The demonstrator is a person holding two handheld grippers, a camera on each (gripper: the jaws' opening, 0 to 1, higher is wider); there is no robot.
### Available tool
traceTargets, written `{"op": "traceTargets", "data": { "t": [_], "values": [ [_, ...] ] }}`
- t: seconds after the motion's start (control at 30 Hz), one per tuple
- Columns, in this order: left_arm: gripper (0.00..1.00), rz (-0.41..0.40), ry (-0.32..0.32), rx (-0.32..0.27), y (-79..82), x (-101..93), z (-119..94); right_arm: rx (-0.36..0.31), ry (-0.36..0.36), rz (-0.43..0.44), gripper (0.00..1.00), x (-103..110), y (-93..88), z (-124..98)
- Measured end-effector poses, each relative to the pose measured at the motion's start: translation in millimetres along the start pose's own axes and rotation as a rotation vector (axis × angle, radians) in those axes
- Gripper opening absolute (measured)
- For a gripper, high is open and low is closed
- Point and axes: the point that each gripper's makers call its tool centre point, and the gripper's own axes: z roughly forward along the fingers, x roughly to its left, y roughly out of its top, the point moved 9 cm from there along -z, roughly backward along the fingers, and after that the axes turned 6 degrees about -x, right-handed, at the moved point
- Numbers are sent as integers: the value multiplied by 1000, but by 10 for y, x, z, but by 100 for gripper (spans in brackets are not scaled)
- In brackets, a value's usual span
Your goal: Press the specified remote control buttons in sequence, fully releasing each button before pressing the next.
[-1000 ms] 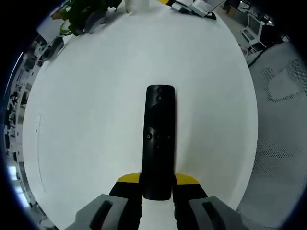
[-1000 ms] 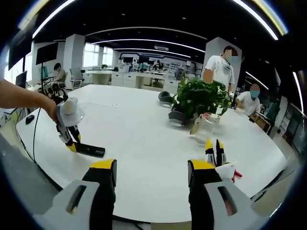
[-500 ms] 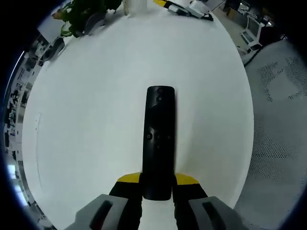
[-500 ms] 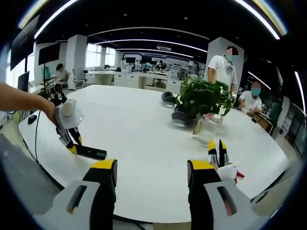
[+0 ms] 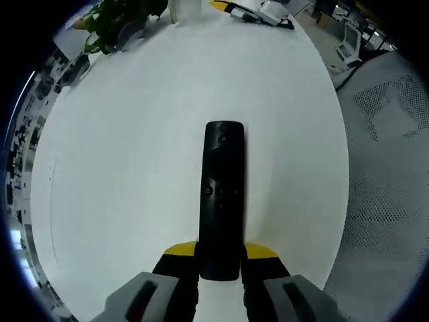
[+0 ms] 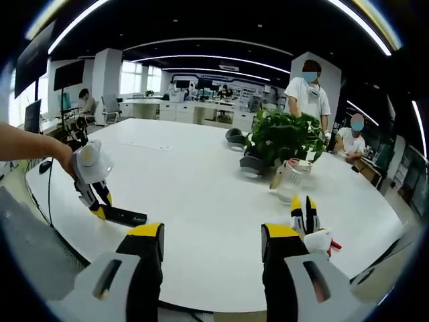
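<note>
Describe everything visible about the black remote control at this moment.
The remote control is a long, slim black bar with a matte, plastic-looking face. One small round button sits near its far end, and a cluster of small buttons lies around the middle; their markings are too small to read. The left gripper has its yellow-tipped jaws shut on the near end. In the right gripper view the remote lies low and about level over the white table, near its edge; whether it touches the top cannot be told.
</note>
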Motion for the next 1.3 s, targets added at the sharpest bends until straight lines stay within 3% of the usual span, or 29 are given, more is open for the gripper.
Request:
{"op": "traceTargets", "data": {
  "t": [1.3],
  "values": [
    [23,-74,15,-225,-204,-84,-20,-9,5,-14,59,10,9,-7]
  ]
}}
